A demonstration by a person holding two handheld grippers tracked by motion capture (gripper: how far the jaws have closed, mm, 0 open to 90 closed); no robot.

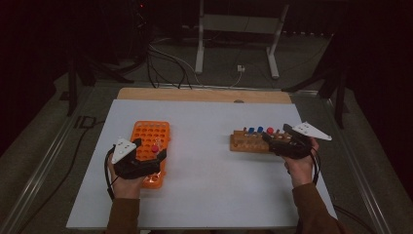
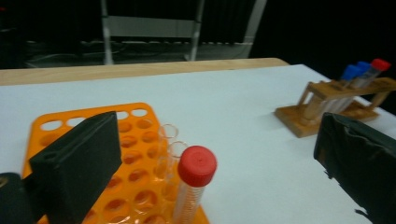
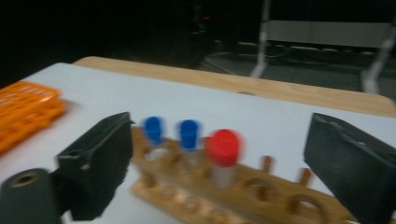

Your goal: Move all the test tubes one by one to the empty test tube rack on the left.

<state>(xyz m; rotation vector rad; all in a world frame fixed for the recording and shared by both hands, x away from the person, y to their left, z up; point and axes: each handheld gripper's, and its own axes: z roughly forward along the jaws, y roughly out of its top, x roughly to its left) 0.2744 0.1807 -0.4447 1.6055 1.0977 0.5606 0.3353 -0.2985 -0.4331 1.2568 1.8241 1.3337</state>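
The left gripper (image 1: 146, 157) hung over the near end of the orange rack (image 1: 157, 132), toward the tabletop's (image 1: 204, 195) left edge. Its jaws stood wide apart, released, with a red-capped tube (image 2: 194, 179) upright in the rack between them and touching neither. The tube's lower end and the rack's near edge were cut off in the left gripper view. Two uncapped clear tubes (image 2: 169, 145) behind it were faint and hard to make out.

The right gripper (image 1: 278, 137) sat at the wooden rack (image 1: 246, 142), toward the right edge, jaws also spread and empty. That rack held two blue-capped tubes (image 3: 171, 132) and a red-capped one (image 3: 223, 150), all blurred in the right gripper view.
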